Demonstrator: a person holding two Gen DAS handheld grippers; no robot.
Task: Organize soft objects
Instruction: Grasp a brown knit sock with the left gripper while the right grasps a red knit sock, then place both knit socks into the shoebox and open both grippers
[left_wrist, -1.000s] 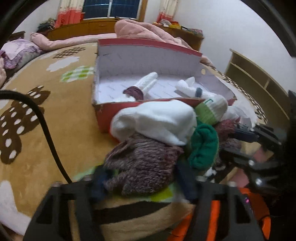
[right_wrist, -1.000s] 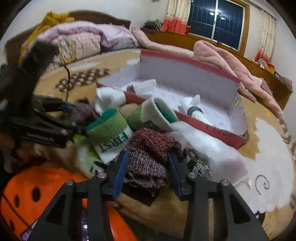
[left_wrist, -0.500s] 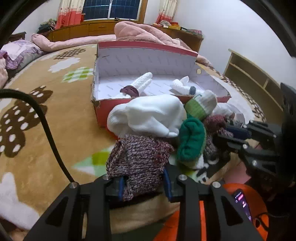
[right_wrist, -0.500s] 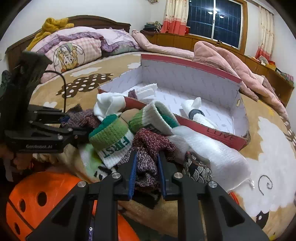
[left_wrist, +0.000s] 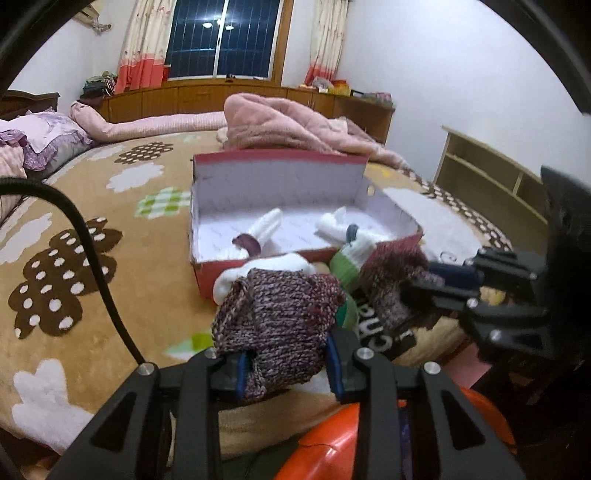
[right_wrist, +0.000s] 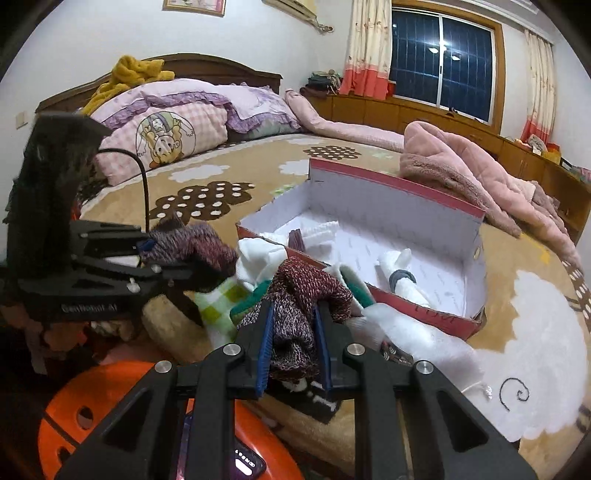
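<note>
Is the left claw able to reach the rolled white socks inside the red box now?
Probably not yet. The left claw is shut on a maroon knit sock, so it is occupied. The rolled white socks lie uncovered in the open red box, beyond its front wall.

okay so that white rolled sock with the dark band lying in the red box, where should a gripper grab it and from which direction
Grip the white rolled sock across its middle, at the dark band, where the roll looks tightest. Come down from above through the open top of the red box, fingers straddling its long axis. The box walls block a low side approach, and both the left gripper and right gripper hold maroon knit socks.
</note>
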